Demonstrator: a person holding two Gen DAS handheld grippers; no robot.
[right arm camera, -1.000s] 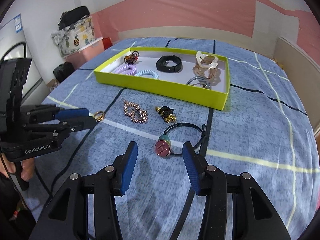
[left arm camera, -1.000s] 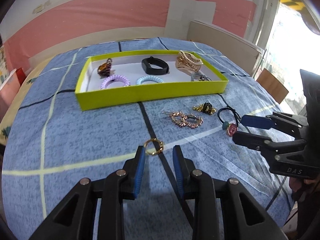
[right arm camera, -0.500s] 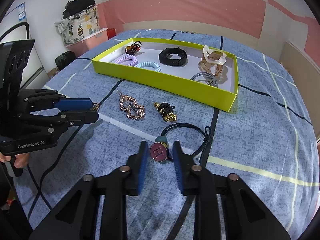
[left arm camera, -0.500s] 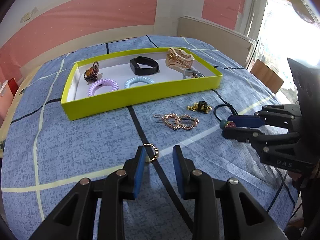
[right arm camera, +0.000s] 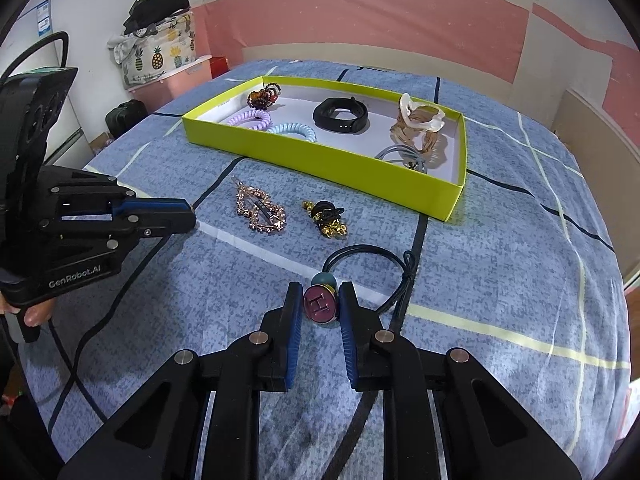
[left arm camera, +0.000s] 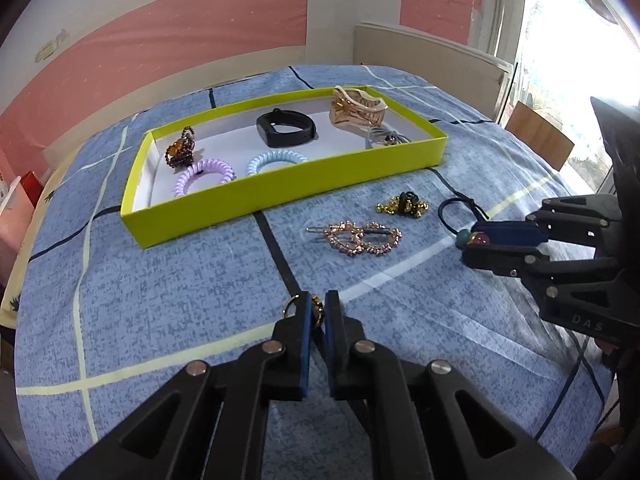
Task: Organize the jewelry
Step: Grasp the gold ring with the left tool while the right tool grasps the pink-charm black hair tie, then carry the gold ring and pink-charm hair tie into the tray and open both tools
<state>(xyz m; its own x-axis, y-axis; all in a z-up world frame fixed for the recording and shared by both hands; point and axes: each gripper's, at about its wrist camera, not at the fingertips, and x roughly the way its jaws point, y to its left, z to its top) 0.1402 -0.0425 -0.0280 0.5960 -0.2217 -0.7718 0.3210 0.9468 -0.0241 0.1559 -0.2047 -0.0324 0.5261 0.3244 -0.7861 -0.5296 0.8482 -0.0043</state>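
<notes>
My left gripper (left arm camera: 316, 312) is clenched on the gold ring (left arm camera: 316, 314), low over the blue bedspread (left arm camera: 160, 300) near its front edge. My right gripper (right arm camera: 320, 306) pinches the round charm of the black hair tie (right arm camera: 320, 304), whose loop trails on the cloth. Both pickups look made; next I must lift and carry each over the yellow box (left arm camera: 280, 192), clearing its near wall.

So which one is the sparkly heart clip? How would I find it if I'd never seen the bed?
Find the yellow-green tray on the blue checked bedspread. On the bare cloth just in front of it lie two small pieces side by side. The heart clip is the flat one made of two linked pink-gold hearts; its neighbour, the black-and-gold hair tie, is a dark bunched lump.
</notes>
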